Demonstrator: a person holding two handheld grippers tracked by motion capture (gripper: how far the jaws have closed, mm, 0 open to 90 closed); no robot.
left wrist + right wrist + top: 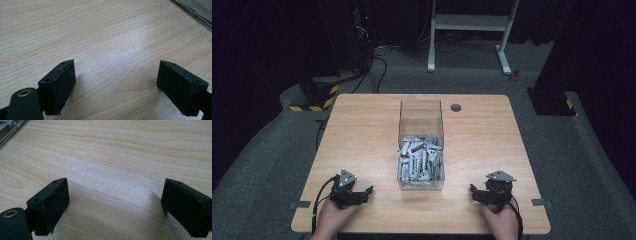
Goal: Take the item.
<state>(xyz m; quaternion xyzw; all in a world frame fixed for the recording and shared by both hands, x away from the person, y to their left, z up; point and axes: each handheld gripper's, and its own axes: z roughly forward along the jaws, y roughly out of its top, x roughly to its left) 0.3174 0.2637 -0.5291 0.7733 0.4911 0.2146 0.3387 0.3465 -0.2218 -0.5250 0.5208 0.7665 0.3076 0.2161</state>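
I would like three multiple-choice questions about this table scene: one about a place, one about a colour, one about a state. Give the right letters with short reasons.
1. Where does the clear box stand?
A. middle of the table
B. far left corner
C. on the floor

2. What colour are the packets in the box?
A. green
B. mostly white with red
C. blue

3. How do the jaws of the left gripper stand?
A. shut
B. clamped on a packet
C. wide apart, holding nothing

Answers: 1 A, the box sits centrally between both grippers. 2 B, white wrappers with red marks show. 3 C, bare wood shows between the jaws.
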